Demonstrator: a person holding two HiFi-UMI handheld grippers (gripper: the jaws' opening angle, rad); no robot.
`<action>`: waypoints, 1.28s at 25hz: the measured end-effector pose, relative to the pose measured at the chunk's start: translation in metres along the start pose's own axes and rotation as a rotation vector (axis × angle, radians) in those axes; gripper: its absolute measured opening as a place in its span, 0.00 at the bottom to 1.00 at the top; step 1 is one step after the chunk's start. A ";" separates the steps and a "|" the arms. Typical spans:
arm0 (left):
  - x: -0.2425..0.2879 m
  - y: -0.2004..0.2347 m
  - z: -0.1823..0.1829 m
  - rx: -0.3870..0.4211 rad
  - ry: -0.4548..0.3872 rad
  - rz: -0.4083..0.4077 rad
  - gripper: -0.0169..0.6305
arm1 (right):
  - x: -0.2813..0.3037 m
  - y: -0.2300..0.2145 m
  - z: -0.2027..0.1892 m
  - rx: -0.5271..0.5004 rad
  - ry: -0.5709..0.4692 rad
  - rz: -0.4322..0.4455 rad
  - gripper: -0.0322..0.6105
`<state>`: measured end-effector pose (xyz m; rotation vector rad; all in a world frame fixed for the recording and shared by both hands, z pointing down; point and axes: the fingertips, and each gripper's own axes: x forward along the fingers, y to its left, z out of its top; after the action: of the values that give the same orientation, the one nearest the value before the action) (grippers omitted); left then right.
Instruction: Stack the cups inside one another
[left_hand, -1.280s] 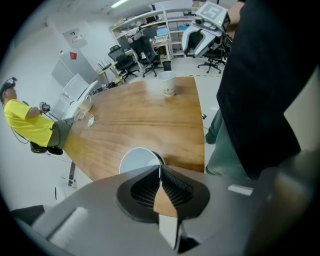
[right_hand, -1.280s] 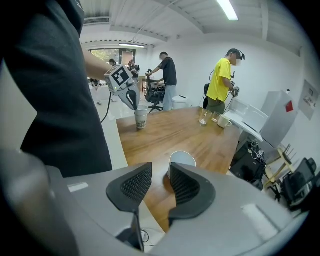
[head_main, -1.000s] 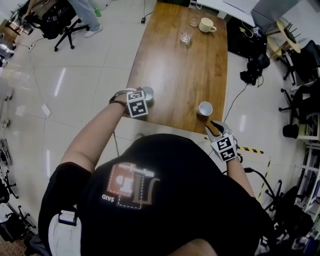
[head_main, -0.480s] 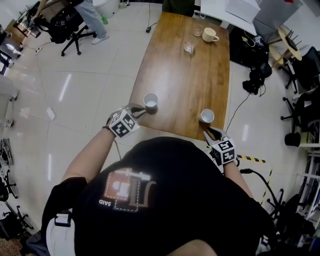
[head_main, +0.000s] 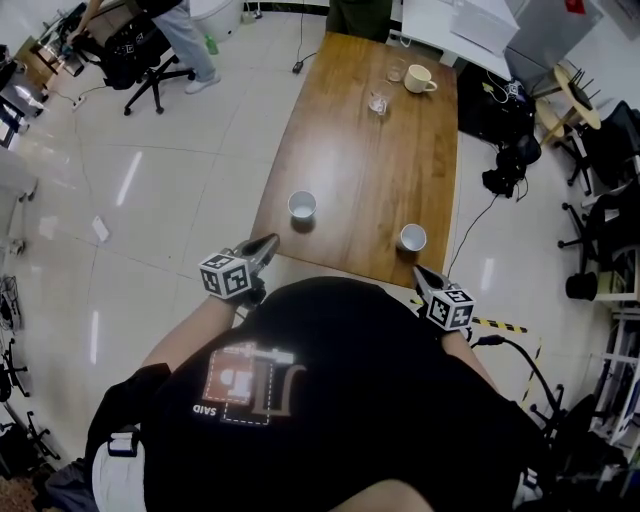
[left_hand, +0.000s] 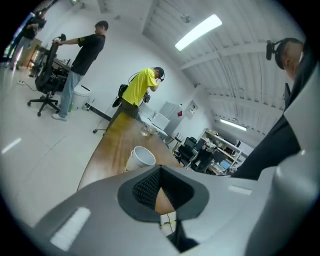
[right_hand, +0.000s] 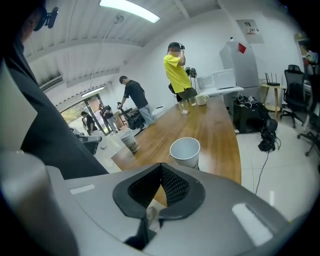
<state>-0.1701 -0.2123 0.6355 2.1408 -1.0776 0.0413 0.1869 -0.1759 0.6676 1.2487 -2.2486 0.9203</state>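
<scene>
Head view shows the left cup (head_main: 302, 205) and right cup (head_main: 412, 238) standing apart near the tabletop's (head_main: 360, 150) near edge, with left tongs (head_main: 266, 244) and right tongs (head_main: 421, 273) just closed empty off that edge, so stacking seems unstarted: next, one pair must open around a cup.

You have two white paper cups standing upright, mouths up, near the front edge of the wooden table (head_main: 365, 140). The left cup (head_main: 302, 205) and the right cup (head_main: 412, 238) sit well apart, not yet stacked.
</scene>
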 end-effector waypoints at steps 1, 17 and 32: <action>0.000 0.000 0.007 0.001 -0.015 -0.004 0.03 | -0.001 -0.001 -0.001 -0.004 0.004 -0.004 0.07; 0.071 0.006 -0.020 1.177 0.787 -0.095 0.31 | -0.023 0.005 -0.017 -0.057 0.027 -0.038 0.07; 0.134 -0.058 -0.033 1.469 0.948 -0.290 0.05 | -0.065 -0.026 -0.068 0.054 -0.002 -0.140 0.07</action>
<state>-0.0325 -0.2615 0.6698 2.7632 0.0050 1.9802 0.2450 -0.0988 0.6837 1.4113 -2.1193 0.9326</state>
